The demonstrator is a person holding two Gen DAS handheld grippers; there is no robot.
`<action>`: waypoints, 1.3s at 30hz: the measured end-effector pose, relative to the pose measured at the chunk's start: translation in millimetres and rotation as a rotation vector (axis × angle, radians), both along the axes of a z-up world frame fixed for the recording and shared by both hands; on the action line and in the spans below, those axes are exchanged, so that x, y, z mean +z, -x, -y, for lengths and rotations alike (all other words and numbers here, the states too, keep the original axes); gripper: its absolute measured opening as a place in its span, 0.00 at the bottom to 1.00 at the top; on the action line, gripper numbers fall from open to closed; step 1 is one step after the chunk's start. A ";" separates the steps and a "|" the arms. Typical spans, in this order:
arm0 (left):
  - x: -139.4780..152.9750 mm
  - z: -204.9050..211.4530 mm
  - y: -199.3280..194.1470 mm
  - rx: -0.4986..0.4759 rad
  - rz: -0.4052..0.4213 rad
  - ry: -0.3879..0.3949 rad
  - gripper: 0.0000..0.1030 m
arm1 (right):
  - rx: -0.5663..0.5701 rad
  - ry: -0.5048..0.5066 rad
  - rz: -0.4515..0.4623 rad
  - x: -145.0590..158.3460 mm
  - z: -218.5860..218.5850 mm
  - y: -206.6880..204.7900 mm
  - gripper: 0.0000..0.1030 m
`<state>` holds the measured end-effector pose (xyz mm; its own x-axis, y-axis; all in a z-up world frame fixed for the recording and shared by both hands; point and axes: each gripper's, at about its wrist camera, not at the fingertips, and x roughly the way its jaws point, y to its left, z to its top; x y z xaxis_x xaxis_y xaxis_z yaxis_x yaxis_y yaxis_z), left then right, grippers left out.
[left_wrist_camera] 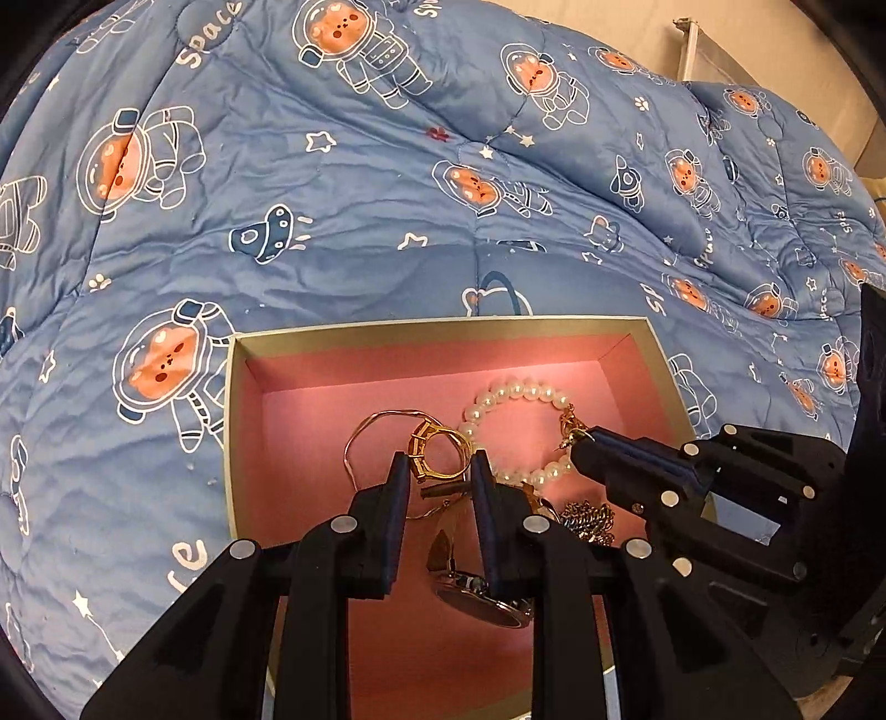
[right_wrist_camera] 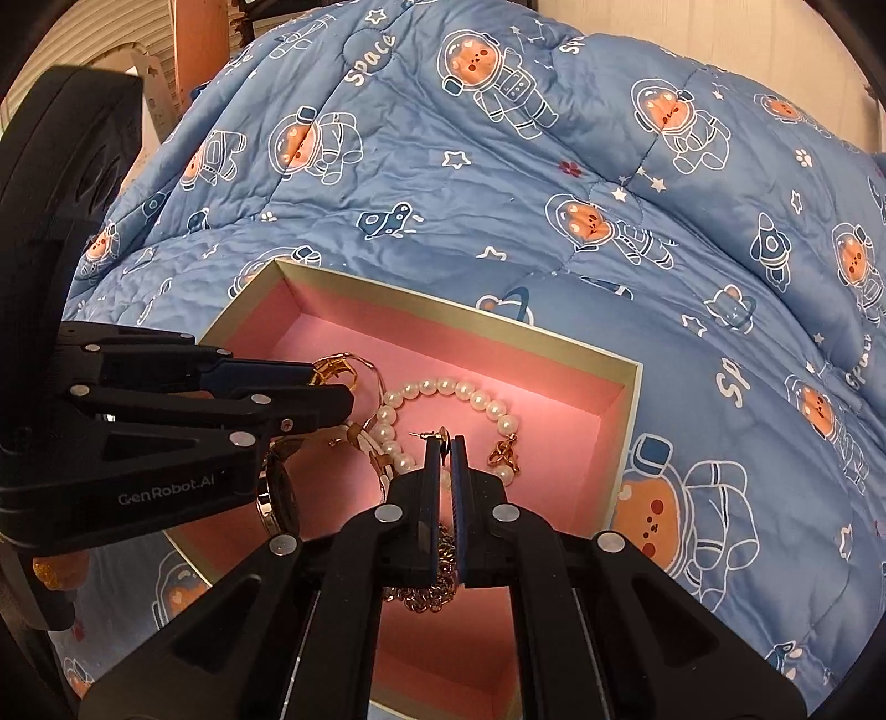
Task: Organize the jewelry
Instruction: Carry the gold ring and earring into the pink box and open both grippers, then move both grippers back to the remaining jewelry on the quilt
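Blue quilt [left_wrist_camera: 343, 183] across the bed.
It is printed with astronaut bears, rockets, stars and "Space"; a pale wall [left_wrist_camera: 626, 27] shows behind its far edge.

Only real branding I can spot is "GenRobot.AI" in pale letters on the side of the left gripper [right_wrist_camera: 332, 382], seen from the right wrist cam. Other than that, the blue quilt [left_wrist_camera: 360, 221] has "Space" printed all over it in white, some cut off.
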<state>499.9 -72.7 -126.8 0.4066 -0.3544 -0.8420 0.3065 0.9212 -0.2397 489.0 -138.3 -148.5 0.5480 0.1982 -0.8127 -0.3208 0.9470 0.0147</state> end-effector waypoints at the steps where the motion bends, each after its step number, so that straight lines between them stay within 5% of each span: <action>1: -0.8 1.4 -0.4 -0.002 0.001 -0.007 0.21 | 0.004 0.006 0.000 -1.4 -0.8 0.5 0.04; 11: 1.8 4.2 -1.5 0.007 0.005 -0.014 0.23 | 0.011 0.024 0.008 -7.3 -5.3 1.6 0.04; 19: 21.5 -3.2 4.0 0.035 0.071 0.025 0.50 | 0.013 0.015 0.020 -7.0 -4.6 5.6 0.05; 21: 28.0 -6.1 7.0 0.039 0.090 0.047 0.67 | 0.012 0.007 0.031 -4.7 -4.1 8.0 0.06; 23: 35.0 -11.1 11.9 0.051 0.121 0.060 0.81 | 0.011 -0.002 0.039 -1.8 -3.4 11.0 0.18; 25: 40.1 -19.2 16.8 0.072 0.137 0.090 0.89 | 0.000 -0.019 0.078 4.4 -0.9 17.6 0.61; 31: 48.2 -58.1 40.2 0.163 0.149 0.246 0.93 | -0.024 -0.048 0.156 22.1 6.0 45.5 0.66; 39: 40.1 -75.7 104.3 0.109 0.168 0.311 0.94 | 0.010 -0.076 0.173 26.3 1.9 109.4 0.67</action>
<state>395.6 3.0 -86.7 0.5792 -0.5302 -0.6193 0.2695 0.8414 -0.4683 379.6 -140.2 -122.2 0.6758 0.2616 -0.6891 -0.3339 0.9421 0.0301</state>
